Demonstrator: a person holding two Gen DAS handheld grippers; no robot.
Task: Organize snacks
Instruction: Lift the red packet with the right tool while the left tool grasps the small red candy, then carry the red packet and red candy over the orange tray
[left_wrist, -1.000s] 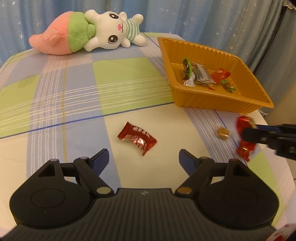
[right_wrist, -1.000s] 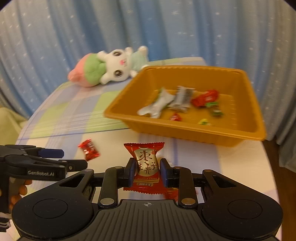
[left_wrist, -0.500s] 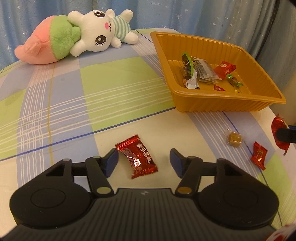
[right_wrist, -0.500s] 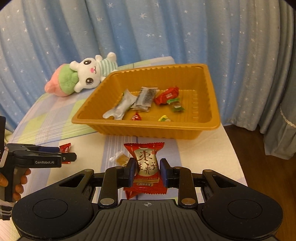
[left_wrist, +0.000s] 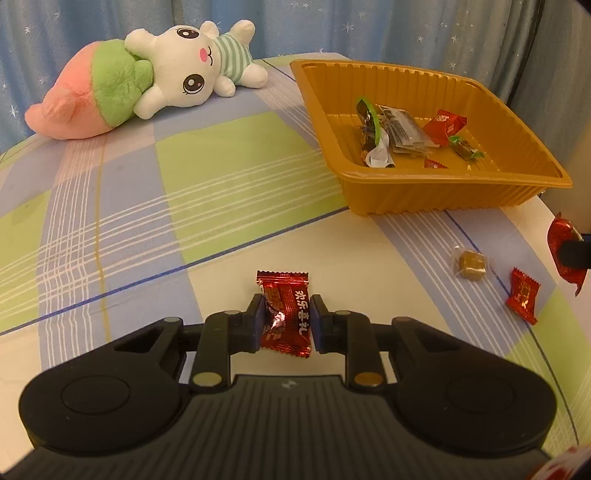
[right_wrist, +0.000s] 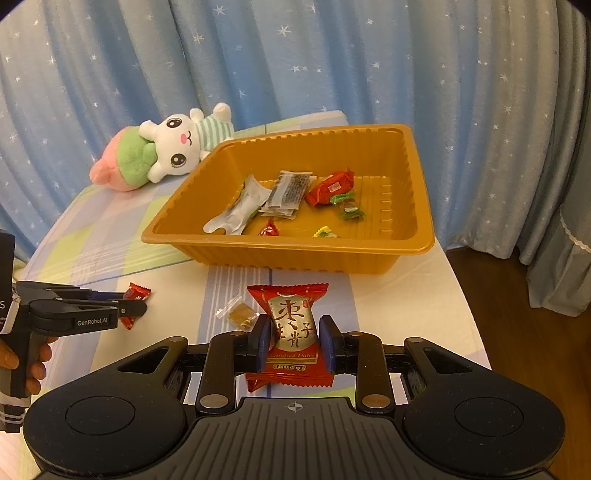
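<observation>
Red candy (left_wrist: 283, 309): dark red foil wrapper with white characters, clamped between the pads of the left claw (left_wrist: 286, 320), on the table (left_wrist: 221, 206) near the front of the orange tray (left_wrist: 436, 199).
Date candy packet (right_wrist: 293, 334): red with a gold panel, clamped upright in the right claw (right_wrist: 294, 345), in front of the tray's near wall.
Orange tray: ribbed walls; holds several wrapped snacks.
Loose snacks: a clear-wrapped brown cube (left_wrist: 470, 263) and a small red candy (left_wrist: 522, 295), both on the table in front of the tray.
Plush rabbit (left_wrist: 147, 77): lying on the table, left of the tray.
Curtain (right_wrist: 332, 55): blue with stars, behind the tray.
</observation>
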